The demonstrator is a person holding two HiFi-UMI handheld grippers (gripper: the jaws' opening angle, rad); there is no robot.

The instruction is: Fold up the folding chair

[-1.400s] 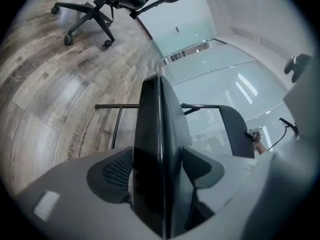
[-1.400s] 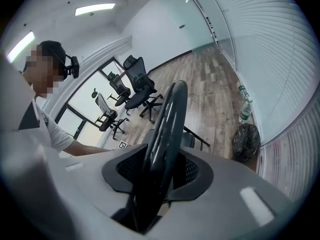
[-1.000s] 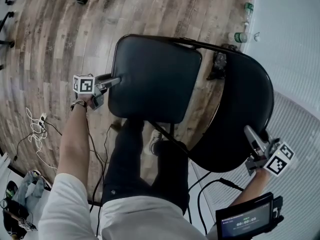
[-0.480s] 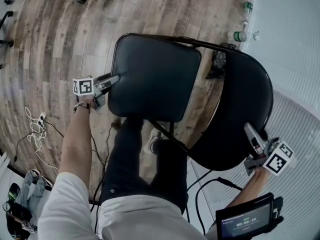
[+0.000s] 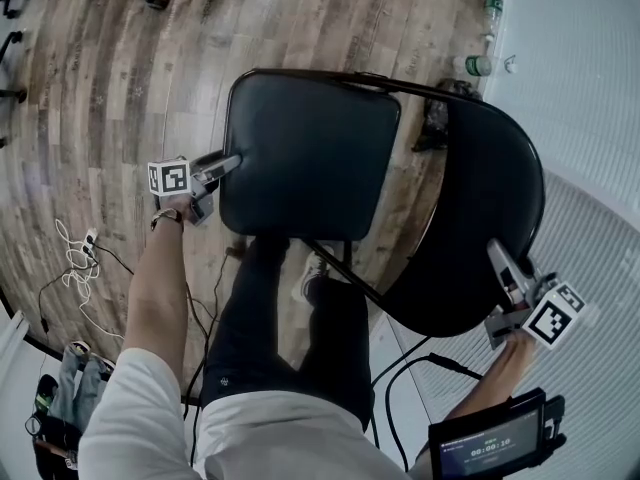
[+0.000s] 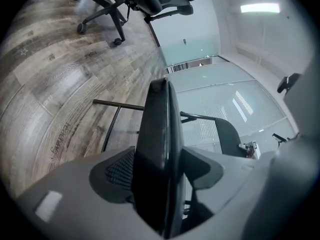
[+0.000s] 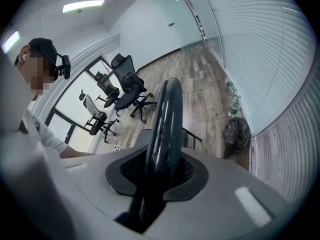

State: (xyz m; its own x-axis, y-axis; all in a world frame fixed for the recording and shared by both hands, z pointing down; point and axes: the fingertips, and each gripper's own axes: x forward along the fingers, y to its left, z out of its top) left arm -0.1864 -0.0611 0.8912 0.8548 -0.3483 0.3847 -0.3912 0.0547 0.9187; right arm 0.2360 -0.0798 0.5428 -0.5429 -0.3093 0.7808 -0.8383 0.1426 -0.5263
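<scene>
Wood-plank floor (image 5: 120, 58) runs under the folding chair (image 5: 330, 76), which stands open just ahead of our legs (image 5: 290, 308), its seat (image 5: 310, 153) at the centre and its backrest (image 5: 495, 198) to the right. Our left gripper (image 5: 232, 161) is clamped on the seat's left edge. Our right gripper (image 5: 503, 265), whose jaws have just been closing, pinches the backrest's near rim. We judge the chair stiff and fairly heavy for two pinch grips, and its dark panels smooth enough to slip. So we would hold deep on those rims, swing the seat edge toward the backrest, and keep the jaws clear as it scissors shut.
</scene>
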